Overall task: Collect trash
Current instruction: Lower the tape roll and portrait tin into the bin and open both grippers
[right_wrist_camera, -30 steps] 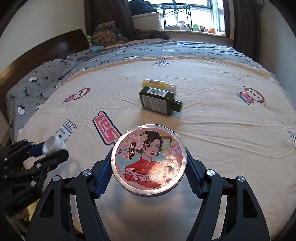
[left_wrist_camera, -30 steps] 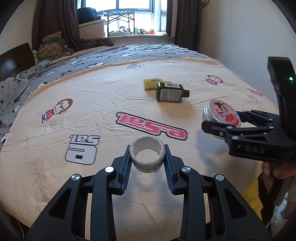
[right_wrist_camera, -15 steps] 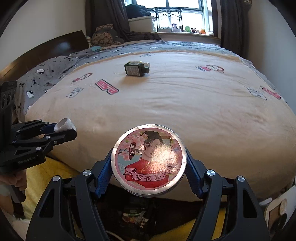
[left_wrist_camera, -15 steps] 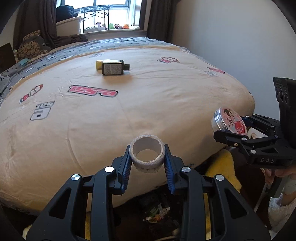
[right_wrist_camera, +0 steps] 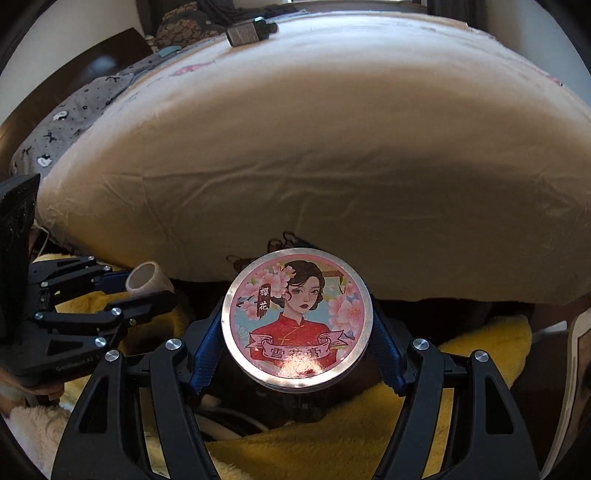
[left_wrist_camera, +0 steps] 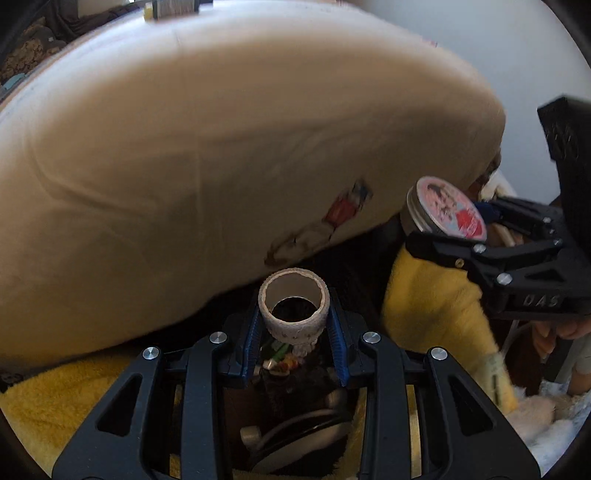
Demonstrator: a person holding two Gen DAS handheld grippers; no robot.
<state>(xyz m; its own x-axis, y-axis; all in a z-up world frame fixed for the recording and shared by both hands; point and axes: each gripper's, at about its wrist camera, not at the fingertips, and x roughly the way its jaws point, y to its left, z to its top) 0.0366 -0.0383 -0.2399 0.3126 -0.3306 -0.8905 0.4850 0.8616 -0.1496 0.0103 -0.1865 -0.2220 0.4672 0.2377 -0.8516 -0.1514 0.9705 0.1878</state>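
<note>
A small tape roll (left_wrist_camera: 293, 308) is clamped between the blue pads of the left gripper (left_wrist_camera: 294, 325) at the lower centre of the left wrist view, its open core turned toward the camera. Below it, a dark opening holding bits of coloured litter (left_wrist_camera: 282, 360) is seen between the fingers. A round tin (right_wrist_camera: 297, 321) with a printed lid is gripped at its rim by the right gripper (right_wrist_camera: 297, 343), low in the centre of the right wrist view. The beige bedsheet (right_wrist_camera: 332, 147) fills the upper part of both views. A dark bottle (right_wrist_camera: 249, 32) lies on it at the top edge. Yellow fleece (right_wrist_camera: 332, 439) is spread beneath both grippers.
</note>
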